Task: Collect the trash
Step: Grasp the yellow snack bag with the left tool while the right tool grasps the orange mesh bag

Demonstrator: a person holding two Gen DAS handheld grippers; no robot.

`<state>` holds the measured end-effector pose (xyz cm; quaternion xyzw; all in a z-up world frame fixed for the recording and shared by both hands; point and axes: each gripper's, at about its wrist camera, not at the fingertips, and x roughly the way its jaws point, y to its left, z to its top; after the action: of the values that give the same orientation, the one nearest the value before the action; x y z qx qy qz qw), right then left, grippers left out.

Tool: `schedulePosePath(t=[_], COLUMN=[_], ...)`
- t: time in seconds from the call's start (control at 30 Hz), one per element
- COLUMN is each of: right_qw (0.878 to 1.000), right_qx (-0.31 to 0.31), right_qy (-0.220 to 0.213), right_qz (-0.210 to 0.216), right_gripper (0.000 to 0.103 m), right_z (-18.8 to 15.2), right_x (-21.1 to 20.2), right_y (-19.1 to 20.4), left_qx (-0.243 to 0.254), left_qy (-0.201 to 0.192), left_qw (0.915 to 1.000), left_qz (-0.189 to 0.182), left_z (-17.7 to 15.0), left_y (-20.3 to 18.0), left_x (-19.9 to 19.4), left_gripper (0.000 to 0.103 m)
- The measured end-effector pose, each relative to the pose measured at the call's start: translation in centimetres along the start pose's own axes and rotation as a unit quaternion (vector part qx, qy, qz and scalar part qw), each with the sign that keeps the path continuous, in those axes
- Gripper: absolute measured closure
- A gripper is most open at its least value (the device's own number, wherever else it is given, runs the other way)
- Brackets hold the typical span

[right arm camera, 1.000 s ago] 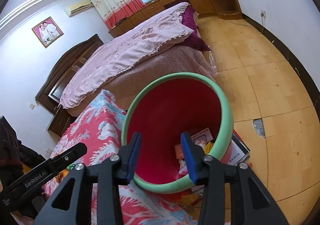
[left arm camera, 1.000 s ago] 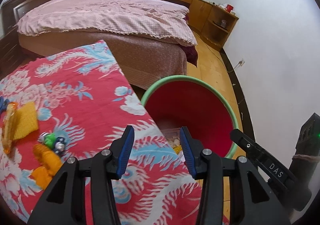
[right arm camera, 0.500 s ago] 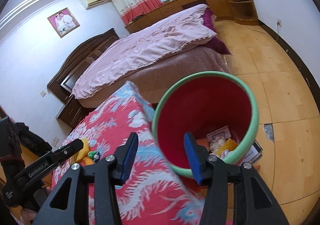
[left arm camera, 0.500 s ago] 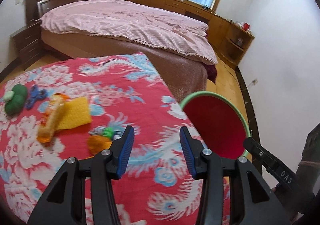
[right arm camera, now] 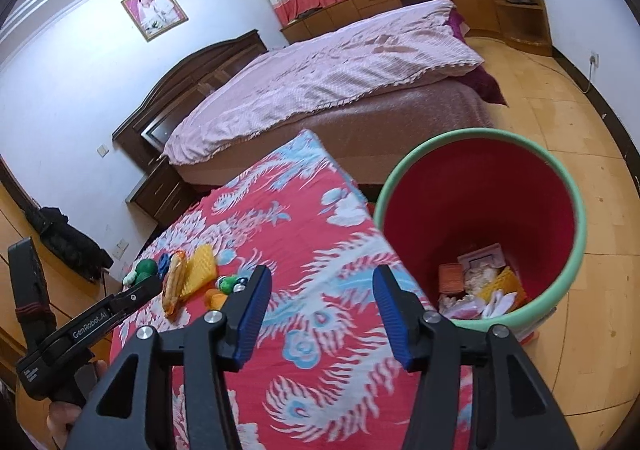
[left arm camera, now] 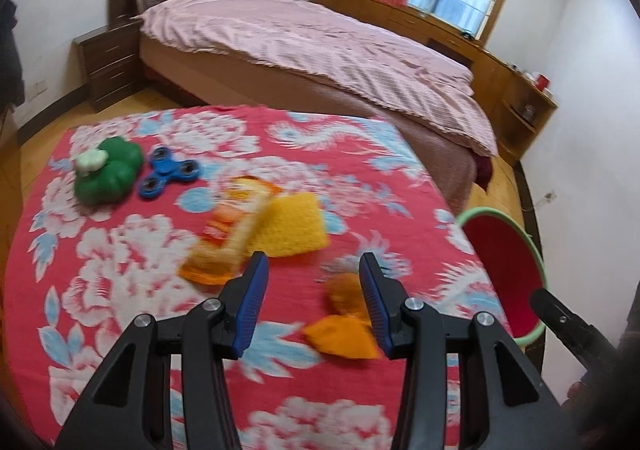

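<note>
Here, over the red flowered cloth (left arm camera: 132,250), my left claw (left arm camera: 310,302) hangs with its blue pads spread wide and nothing between them. My right claw (right arm camera: 322,314) is likewise wide open and empty, above the same cloth's edge.

Taking the red bin with the green rim (right arm camera: 576,262) as the landmark: it stands on the wooden floor, just beside the cloth's edge, on my right. Inside, at its bottom, lies trash (right arm camera: 478,284): papers, a pinkish carton, something yellow; finer detail I cannot tell.

On the cloth, away from the bin:
- An orange wrapper (left arm camera: 344,334), crumpled, nearest the bin; my left claw's right pad overlaps it in the left wrist view, contact cannot be told.
- A small green and silver bit (right arm camera: 232,284) near it, seen from the right wrist only.
- A yellow sponge (left arm camera: 290,228) farther from the bin, lying flat.
- A long orange snack packet (left arm camera: 230,232) touching the sponge, lying partly over its far side.
- A blue fidget spinner (left arm camera: 170,174) beyond those, flat.
- A green toy with a white top (left arm camera: 108,172) farthest from the bin, just beside the spinner.

Left view is motion-blurred. Beyond the bin, a bed with a pink cover (right arm camera: 320,78).
</note>
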<state>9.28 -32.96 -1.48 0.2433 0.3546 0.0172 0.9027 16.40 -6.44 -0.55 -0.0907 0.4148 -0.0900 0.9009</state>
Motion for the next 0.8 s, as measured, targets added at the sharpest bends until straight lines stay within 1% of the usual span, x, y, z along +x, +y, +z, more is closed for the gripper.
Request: schedulePosePath(t=[0.13,0.2,0.27,0.33,0.47,0.57,0.77,0.8], right_qw=[1.000,1.000,1.000,1.000,0.999,0.999,0.999,0.999], right_qx=[-0.006,-0.012,-0.014,-0.015,-0.017,-0.018,-0.018,-0.017], right_qy=[0.007,0.014,0.019,0.025,0.034,0.040,0.048,0.049], right_qz=[-0.002,-0.005,-0.006,-0.008,-0.013,-0.015,-0.014,-0.013], right_gripper=[0.045,0.045,0.045,0.045,0.045,0.045,0.045,0.045], right_z=[-0.2,-0.3,-0.3,-0.3,-0.3,-0.2,0.0,0.0], right_x=[1.0,1.8,2.4,3.1,4.3,5.2,6.3,6.4], right_y=[1.0,1.5,1.8,1.9,2.1,2.1,2.1,2.1], left_qx=[-0.015,-0.021,-0.024,-0.023,-0.024,-0.019,-0.038,-0.043], left_qy=[0.014,0.021,0.028,0.042,0.070,0.076,0.079,0.078], left_qw=[0.9993,0.9988,0.9986,0.9982,0.9970,0.9964,0.9960,0.9960], left_qz=[0.032,0.039,0.039,0.036,0.022,0.032,0.016,0.011], left_z=[0.7,1.2,1.5,1.8,2.2,2.5,2.5,2.4], left_y=[2.7,3.7,4.4,4.8,5.3,5.5,6.2,6.3], left_x=[1.1,1.9,2.6,3.6,5.5,6.5,7.2,7.2], left_gripper=[0.056,0.056,0.055,0.051,0.050,0.050,0.050,0.053])
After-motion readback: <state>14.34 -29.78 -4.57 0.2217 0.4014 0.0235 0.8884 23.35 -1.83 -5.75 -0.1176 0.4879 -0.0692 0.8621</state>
